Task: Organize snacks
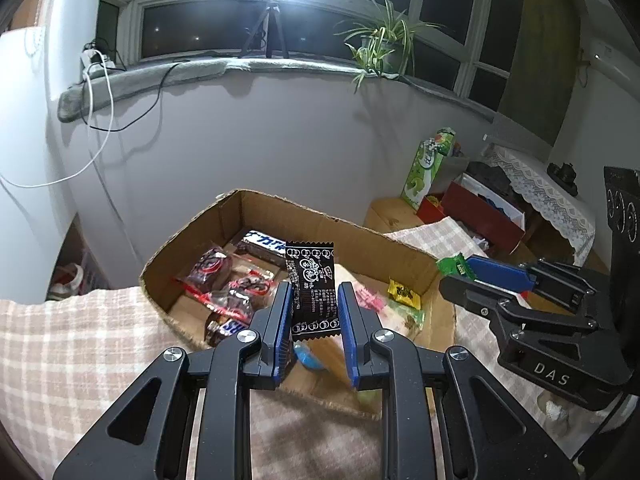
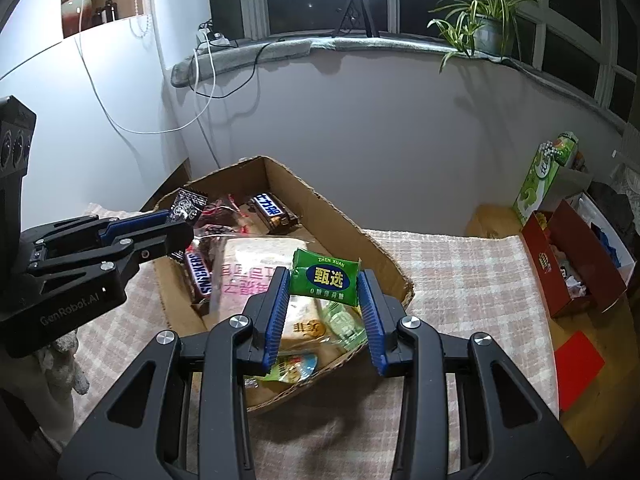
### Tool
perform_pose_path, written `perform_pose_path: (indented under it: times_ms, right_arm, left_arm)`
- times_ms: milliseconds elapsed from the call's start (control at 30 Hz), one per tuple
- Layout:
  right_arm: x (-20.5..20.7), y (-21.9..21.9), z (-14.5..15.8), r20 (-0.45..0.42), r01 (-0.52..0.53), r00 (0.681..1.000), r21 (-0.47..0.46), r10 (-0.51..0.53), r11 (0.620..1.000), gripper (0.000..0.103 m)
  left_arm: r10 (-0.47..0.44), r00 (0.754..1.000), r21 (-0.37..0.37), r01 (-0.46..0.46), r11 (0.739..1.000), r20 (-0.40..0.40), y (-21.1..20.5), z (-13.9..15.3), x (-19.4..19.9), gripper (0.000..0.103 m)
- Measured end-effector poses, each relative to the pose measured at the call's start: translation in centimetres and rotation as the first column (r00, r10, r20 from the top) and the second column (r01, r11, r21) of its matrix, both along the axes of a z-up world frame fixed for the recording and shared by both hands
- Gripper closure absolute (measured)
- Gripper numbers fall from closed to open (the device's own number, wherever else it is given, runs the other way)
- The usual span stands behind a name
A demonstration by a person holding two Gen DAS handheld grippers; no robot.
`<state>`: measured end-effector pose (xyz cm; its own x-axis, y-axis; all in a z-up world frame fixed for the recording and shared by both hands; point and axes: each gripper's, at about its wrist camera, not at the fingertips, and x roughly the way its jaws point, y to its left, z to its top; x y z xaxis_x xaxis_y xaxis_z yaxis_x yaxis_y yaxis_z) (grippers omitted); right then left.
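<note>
Checked cloth covers the work surface, with a grey wall and a dark window behind; a lamp on a tripod and a potted plant stand on the sill.

Cardboard box: open-topped, resting on the cloth. Its left part holds chocolate bars and clear-wrapped sweets; its right part holds a yellow packet and larger soft packs.

Left gripper: jaws drawn in to their narrowest, clamped on a black sachet. The blue pads press the sachet's two long edges. It stands upright above the middle of the box, clear of the contents.

Right gripper: jaws partly closed on a green candy packet. The pads bear on its two short sides, and the crimped top edge projects above them. It hangs over the near right part of the box, above a bread pack.

Handling, by judgement:
- Both wrappers appear light and thin. Weight is no concern; slip and crumpling are.
- The foil surfaces look smooth. A grip across the flat body, below the crimp, gives the pads the most purchase.
- The sachet appears limp and may fold if held by one end only.
- The green packet looks filled and slightly cushioned, so moderate pressure should suffice.

Beyond the box, to the right, a red box and a green carton stand well apart from the work.
</note>
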<state>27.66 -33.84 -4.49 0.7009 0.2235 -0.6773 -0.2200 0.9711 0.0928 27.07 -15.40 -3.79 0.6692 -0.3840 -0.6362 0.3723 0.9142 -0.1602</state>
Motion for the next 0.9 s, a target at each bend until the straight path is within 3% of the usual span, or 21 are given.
perform_pose_path:
  times_ms: [333, 500, 900]
  right_arm:
    - [1.1, -0.4, -1.1, -0.020, 0.002, 1.000, 0.008, -0.002, 1.000, 0.066]
    - [1.0, -0.2, -1.0, -0.013, 0.005, 1.000, -0.004, -0.005, 1.000, 0.046]
    - [0.2, 0.1, -0.3, 0.001, 0.009, 1.000, -0.016, -0.008, 1.000, 0.045]
  left_arm:
    - [0.001, 1.000, 0.011, -0.001, 1.000, -0.011, -0.9, -0.5, 1.5, 0.082]
    - [-0.001, 1.000, 0.026, 0.001, 1.000, -0.005, -1.3, -0.4, 1.4, 0.081]
    - [0.021, 1.000, 0.022, -0.021, 1.000, 0.007, -0.7, 0.4, 1.0, 0.074]
